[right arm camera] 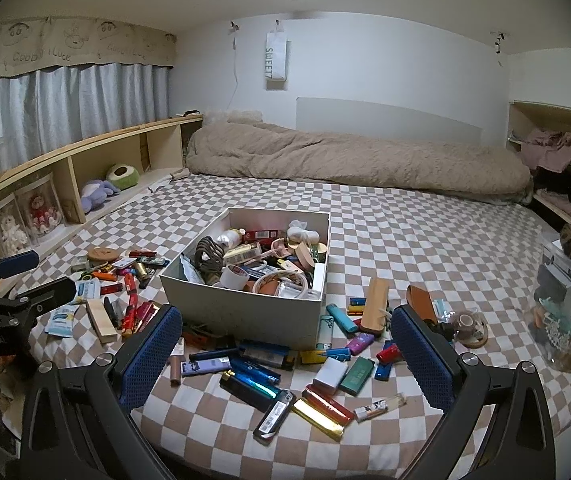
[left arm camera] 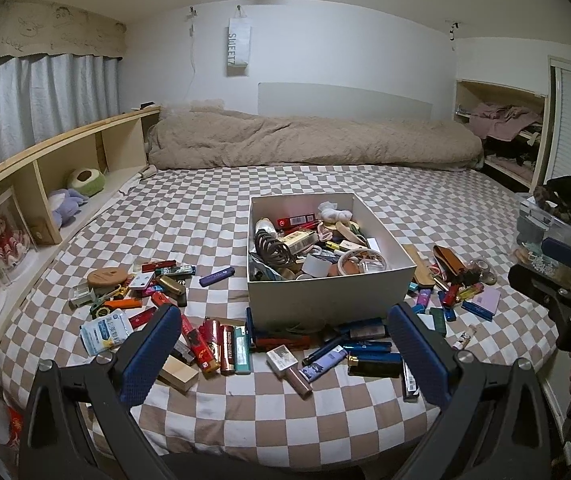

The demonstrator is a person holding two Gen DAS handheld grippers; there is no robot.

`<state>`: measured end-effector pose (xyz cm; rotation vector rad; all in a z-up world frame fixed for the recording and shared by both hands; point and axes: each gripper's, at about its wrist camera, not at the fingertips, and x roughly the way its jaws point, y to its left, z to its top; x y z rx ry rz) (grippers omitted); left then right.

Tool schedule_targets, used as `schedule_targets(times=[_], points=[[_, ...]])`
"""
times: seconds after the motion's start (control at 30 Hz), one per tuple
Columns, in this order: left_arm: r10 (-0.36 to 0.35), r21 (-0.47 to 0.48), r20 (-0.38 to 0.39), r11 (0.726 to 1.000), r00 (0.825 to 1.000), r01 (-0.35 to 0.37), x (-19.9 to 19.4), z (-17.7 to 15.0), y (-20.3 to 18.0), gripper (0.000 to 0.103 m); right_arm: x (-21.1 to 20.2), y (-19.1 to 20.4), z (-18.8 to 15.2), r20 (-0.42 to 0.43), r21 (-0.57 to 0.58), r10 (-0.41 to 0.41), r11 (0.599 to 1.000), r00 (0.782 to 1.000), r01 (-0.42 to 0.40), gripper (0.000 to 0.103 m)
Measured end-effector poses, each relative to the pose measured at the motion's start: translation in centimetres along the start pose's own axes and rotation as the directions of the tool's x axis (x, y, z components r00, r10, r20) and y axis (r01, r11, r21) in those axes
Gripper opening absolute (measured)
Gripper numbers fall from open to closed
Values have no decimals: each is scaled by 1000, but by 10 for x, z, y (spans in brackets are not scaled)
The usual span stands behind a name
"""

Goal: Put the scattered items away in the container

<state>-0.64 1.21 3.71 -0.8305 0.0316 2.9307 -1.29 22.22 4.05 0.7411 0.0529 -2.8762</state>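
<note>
A: Hovering over the bed [left arm camera: 213, 412], both claws are spread wide and carry nothing. The left claw [left arm camera: 281, 354] hangs above the near heap of lighters [left arm camera: 221, 346]; the right claw [right arm camera: 285, 354] hangs above its own scatter, with a blue lighter [right arm camera: 251, 386] and a red and gold pack [right arm camera: 323, 406] between its fingers.

B: So which step is this?

A: I judge it a pause between picks. The box [left arm camera: 325, 296] stands mid-bed, already well filled, yet dozens of small things lie around it on three sides: in front, to its left beside a round cork lid [left arm camera: 104, 277], and to its right near a brown leather case [left arm camera: 451, 258].

B: What does the next move call for?

A: Probably lowering one claw onto a single item that lies clear of its neighbours, such as the purple stick [left arm camera: 216, 276] left of the box, closing on its narrow sides, then lifting over the box wall. The packed rows touch, so a careless close could drag two.

B: Any writing?

A: A hanging white bag [right arm camera: 276, 57] reads "SWEET". The curtain valance [right arm camera: 45, 50] reads "GOOD LUCK" beside monkey faces. Print on the lighters and packs is too small to read.
</note>
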Motion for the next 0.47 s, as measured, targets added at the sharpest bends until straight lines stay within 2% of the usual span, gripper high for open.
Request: schedule_targets(times=[0.47], points=[[13,-27,11,1000,1000,-13,-1,-1,3,103,0,3,-1,-7,-8,-9,1000,1000,9,103]])
